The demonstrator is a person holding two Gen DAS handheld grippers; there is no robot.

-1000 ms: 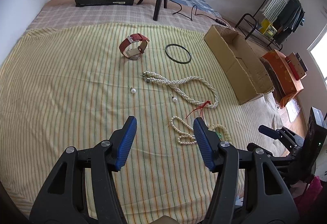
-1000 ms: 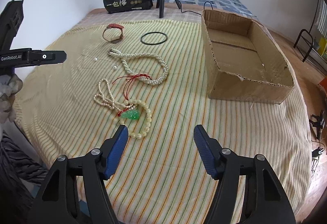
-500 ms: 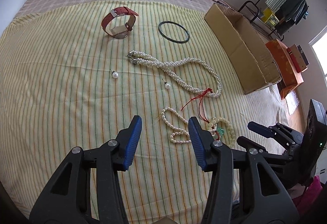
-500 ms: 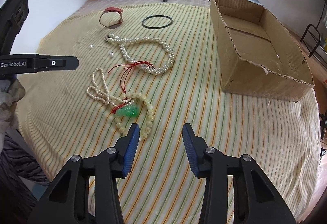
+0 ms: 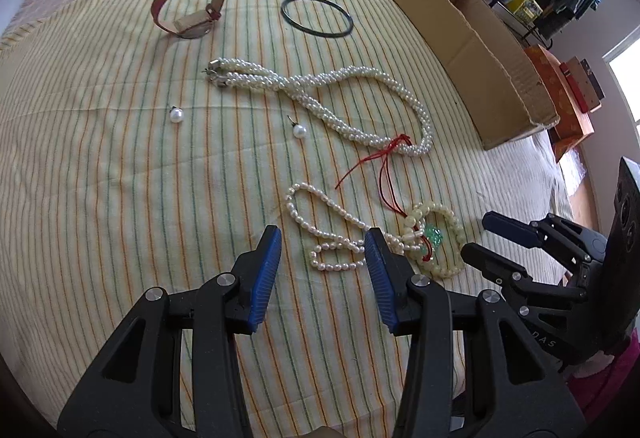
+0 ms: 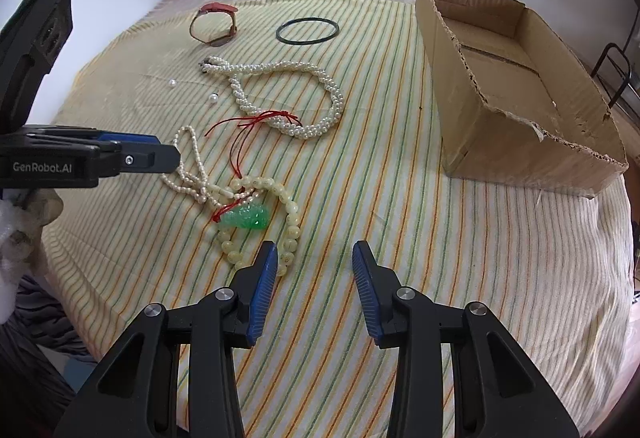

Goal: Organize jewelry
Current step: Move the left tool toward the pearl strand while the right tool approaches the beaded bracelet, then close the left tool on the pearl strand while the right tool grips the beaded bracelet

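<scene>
Both our hand-held grippers (image 5: 323, 246) (image 6: 314, 260) have sunk toward the tangled bracelets (image 6: 260, 214), jaws narrowing, empty; lifting one risks dragging the snagged red cord (image 6: 240, 154).

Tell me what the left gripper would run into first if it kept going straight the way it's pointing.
Most likely the thin pearl strand, looped on the striped cloth just ahead of the left gripper. Depth is hard to judge; nothing sits between its open fingers.
</scene>
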